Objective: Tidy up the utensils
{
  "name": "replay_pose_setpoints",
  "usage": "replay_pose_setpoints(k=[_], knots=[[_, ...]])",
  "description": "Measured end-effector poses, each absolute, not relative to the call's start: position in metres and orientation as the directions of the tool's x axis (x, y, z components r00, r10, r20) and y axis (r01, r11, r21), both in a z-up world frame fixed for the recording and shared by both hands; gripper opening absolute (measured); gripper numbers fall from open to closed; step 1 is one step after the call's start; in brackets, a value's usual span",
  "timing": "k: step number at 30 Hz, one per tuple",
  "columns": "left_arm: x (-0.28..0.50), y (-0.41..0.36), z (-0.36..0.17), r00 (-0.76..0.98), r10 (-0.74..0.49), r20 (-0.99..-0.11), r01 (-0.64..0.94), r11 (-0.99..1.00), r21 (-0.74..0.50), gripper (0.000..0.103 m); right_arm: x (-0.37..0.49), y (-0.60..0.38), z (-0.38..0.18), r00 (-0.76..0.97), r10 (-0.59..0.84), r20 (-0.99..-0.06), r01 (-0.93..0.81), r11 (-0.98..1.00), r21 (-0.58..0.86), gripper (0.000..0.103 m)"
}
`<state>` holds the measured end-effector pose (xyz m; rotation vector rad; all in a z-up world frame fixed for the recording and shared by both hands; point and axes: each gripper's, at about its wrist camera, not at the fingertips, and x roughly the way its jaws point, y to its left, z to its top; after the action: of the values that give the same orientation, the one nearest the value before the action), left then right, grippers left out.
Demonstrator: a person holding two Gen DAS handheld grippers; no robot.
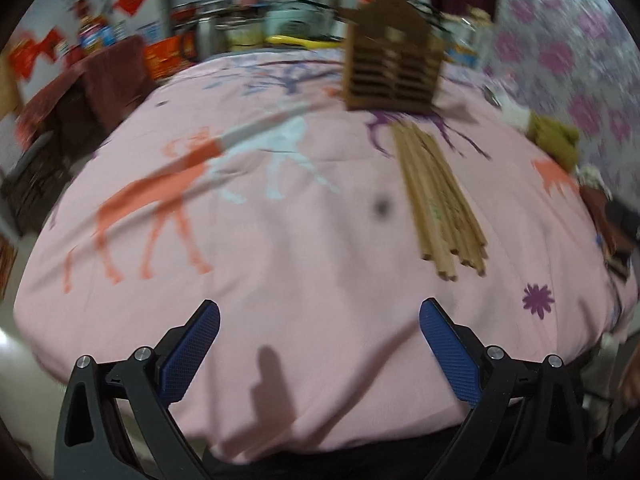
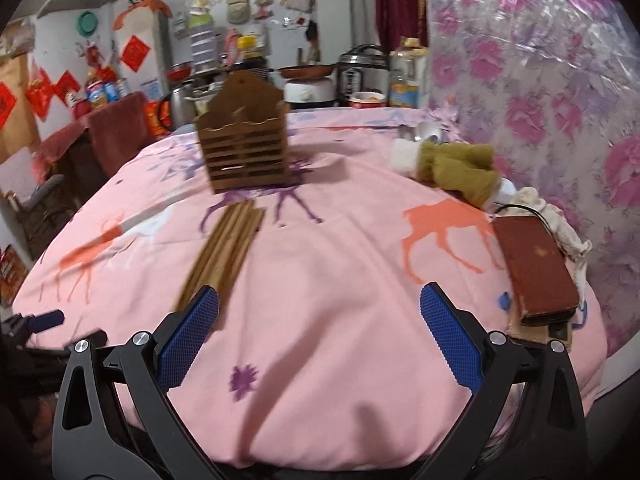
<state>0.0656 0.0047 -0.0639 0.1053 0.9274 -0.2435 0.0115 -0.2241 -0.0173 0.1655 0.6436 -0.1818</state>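
Looking along both tools, we see a table under a pink cloth (image 1: 304, 264) printed with orange, white and purple animals. Our left gripper (image 1: 319, 312) hangs over the near part of the cloth with its blue fingers (image 1: 192, 350) spread wide and nothing between them. Our right gripper (image 2: 319, 300) is released in the same way, its jaws far apart and empty above the cloth. The chopsticks (image 1: 438, 200) lie in a loose bundle flat on the cloth, near the middle of the table, with one end pointing to a brown wooden holder (image 1: 394, 68). This holder stands upright further back, just behind the far end of the bundle; we cannot tell whether they touch. In the right view the near end of the bundle lies just beside the left finger of our right gripper, partly behind it. On the right edge of the table there is an olive green cloth (image 2: 460, 170), and nearer to us a dark red case (image 2: 536, 264). The left view is blurred.
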Motion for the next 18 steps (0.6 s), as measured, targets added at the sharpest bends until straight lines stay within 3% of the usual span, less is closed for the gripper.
replay_pose_setpoints(k=[3,9,16,18], knots=[[0.072,-0.020,-0.073,0.554,-0.192,-0.810,0.341,0.940,0.011,0.098,0.011,-0.233,-0.019,0.781,-0.128,-0.612,0.237,0.966,0.101,0.097],[0.093,-0.029,-0.080,0.533,-0.213,-0.819,0.361,0.933,-0.007,0.098,0.015,-0.238,-0.026,0.772,-0.114,-0.626,0.222,0.970,0.096,0.097],[0.125,0.012,-0.082,0.579,-0.031,-0.815,0.161,0.984,0.077,0.098,0.018,-0.242,-0.035,0.757,-0.120,-0.642,0.230,0.969,0.090,0.097],[0.125,0.032,-0.077,0.571,-0.088,-0.816,0.138,0.990,-0.011,0.098,0.021,-0.239,-0.038,0.752,-0.106,-0.650,0.220,0.971,0.096,0.097]])
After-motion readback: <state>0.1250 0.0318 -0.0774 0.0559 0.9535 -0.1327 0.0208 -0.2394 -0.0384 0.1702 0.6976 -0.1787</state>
